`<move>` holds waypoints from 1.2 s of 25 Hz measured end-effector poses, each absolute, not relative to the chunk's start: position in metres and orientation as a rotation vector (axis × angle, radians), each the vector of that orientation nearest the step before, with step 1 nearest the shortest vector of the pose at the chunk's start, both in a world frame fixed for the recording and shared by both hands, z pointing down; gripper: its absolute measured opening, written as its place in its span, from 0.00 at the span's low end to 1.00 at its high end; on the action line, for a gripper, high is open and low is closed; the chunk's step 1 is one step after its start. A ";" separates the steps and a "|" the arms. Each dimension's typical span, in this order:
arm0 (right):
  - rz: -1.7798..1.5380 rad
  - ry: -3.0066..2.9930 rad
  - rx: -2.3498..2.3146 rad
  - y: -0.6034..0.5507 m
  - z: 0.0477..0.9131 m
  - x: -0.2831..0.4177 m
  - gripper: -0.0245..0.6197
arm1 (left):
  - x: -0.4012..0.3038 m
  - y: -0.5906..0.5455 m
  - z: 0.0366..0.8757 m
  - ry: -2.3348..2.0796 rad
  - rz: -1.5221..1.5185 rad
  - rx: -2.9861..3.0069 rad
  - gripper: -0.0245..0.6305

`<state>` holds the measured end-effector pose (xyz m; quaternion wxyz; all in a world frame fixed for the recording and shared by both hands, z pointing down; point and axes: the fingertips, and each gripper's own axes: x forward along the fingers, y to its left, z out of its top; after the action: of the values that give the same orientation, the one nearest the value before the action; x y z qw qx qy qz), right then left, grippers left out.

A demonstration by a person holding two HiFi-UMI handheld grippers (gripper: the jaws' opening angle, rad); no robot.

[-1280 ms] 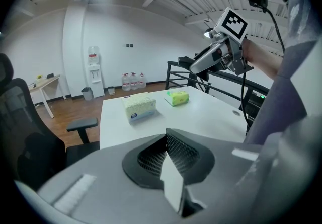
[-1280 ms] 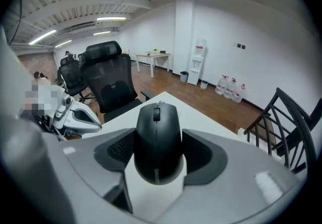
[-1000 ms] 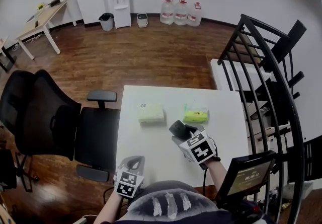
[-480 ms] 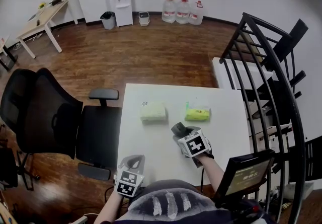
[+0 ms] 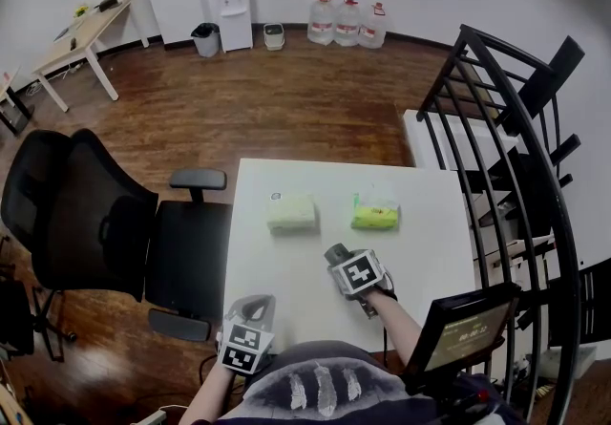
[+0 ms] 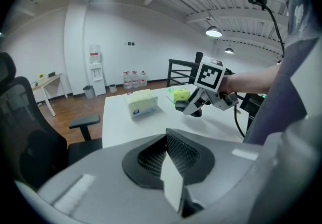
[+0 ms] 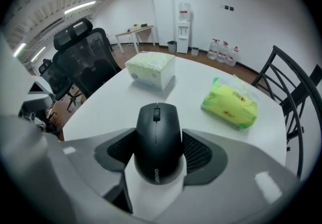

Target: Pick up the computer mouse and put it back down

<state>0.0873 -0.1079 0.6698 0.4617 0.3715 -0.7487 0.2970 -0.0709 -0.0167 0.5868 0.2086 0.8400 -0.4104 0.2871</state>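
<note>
A black computer mouse (image 7: 157,140) sits between the jaws of my right gripper (image 7: 157,167), both pads pressed against its sides. In the head view the mouse (image 5: 337,252) pokes out ahead of the right gripper (image 5: 340,259), low over the middle of the white table (image 5: 286,270). The left gripper view shows the mouse (image 6: 191,109) a little above the table top, held by the right gripper (image 6: 197,103). My left gripper (image 5: 252,303) rests at the table's near edge; its pads (image 6: 173,150) meet with nothing between them.
A pale tissue box (image 5: 290,212) and a green wipes pack (image 5: 374,216) lie at the far side of the table. A black office chair (image 5: 95,223) stands to the left. A black railing (image 5: 516,175) and a small screen (image 5: 473,328) are at the right.
The right gripper has come down toward the table with the mouse still in it and has rolled a little. The left gripper has stayed put.
</note>
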 end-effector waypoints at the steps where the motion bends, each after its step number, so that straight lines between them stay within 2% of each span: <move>1: 0.741 -1.834 0.904 -0.106 0.674 0.087 0.50 | -0.071 -0.017 0.587 -1.142 0.798 2.338 0.06; 30: 0.717 -1.675 0.833 -0.090 0.738 0.103 0.50 | -0.072 -0.016 0.592 -1.136 0.806 2.340 0.06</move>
<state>0.1029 -0.0900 0.7378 0.5391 0.3503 -0.7042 0.3013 -0.0719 -0.0162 0.5915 0.2075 0.8406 -0.4079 0.2896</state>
